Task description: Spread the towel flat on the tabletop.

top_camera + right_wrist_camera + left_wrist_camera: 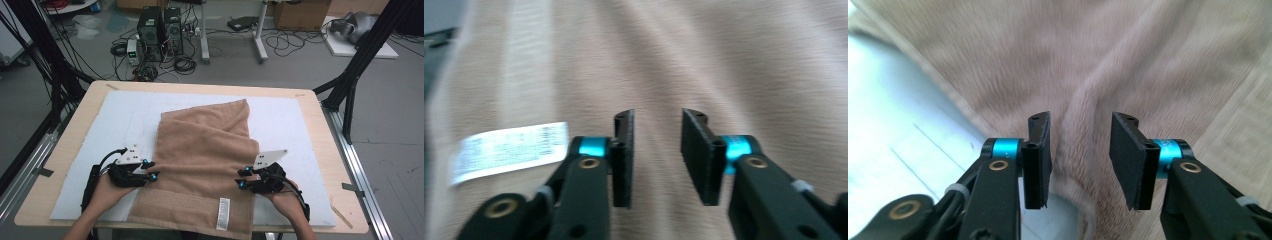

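Observation:
A tan towel lies partly folded on a white mat, its near end reaching the table's front edge, with a white care label on it there. My left gripper is at the towel's left edge, jaws apart. In the left gripper view the left gripper is open over a ridge of towel beside the mat. My right gripper is at the towel's right edge. In the right gripper view the right gripper is open above the towel, with the label at its left.
The mat covers most of a wooden table. Black frame posts rise at both back corners. On the floor beyond the table stand computer towers with tangled cables, and there is a cardboard box.

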Motion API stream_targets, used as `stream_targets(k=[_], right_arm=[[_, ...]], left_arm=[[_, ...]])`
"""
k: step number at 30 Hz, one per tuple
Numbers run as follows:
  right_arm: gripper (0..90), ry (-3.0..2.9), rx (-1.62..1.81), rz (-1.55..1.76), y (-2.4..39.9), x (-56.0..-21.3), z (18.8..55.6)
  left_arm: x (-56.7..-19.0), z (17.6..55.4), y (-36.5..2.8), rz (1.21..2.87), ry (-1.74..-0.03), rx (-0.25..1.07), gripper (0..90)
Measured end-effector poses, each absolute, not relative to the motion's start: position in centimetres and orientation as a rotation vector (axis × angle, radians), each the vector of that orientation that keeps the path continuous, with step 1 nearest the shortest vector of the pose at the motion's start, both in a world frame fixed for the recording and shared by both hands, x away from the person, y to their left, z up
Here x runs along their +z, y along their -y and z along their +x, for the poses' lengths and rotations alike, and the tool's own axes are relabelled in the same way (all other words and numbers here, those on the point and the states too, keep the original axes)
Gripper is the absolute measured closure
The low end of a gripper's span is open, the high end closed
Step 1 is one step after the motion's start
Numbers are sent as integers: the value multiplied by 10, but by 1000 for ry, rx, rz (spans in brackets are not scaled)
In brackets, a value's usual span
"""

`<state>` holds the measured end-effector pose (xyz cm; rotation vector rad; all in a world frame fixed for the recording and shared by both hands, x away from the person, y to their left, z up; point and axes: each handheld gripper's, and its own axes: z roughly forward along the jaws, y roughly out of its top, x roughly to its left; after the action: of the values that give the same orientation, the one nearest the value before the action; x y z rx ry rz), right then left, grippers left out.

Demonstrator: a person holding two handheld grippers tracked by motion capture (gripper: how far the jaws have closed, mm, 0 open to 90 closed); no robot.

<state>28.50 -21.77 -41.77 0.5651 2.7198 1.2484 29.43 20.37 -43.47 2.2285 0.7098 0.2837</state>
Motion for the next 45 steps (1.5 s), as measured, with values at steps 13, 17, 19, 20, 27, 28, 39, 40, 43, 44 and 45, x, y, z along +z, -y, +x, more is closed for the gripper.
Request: stream_targets(k=[13,17,19,20,27,28,39,40,43,44,45], right_arm=[[823,-2857,1231,470,201,-425,274],[825,-2845,1283,423,203,-408,258],[827,-2843,1298,401,204,-399,248],[827,-2845,1314,378,204,-393,241],[688,-2789,1463,305,212,-359,218],[663,-2782,1481,324,214,-358,222],[586,-2749,1250,585,209,-405,282],[585,-2748,1236,598,209,-412,287],[593,-2758,1176,619,208,-425,296],[602,-2765,1159,624,207,-427,298],[614,-2772,1146,623,206,-430,299]], left_arm=[[-419,261,-203,2226,-585,300,831],[-403,241,-206,2219,-541,306,831],[-393,228,-209,2219,-524,311,831],[-390,224,-210,2220,-519,311,831],[-368,200,-214,2203,-450,242,577],[-368,202,-214,2203,-447,250,526],[-411,267,-201,2183,-575,328,531],[-414,272,-199,2195,-584,325,531],[-423,284,-193,2238,-597,328,539],[-426,288,-192,2256,-602,317,547],[-430,291,-190,2270,-613,314,564]])
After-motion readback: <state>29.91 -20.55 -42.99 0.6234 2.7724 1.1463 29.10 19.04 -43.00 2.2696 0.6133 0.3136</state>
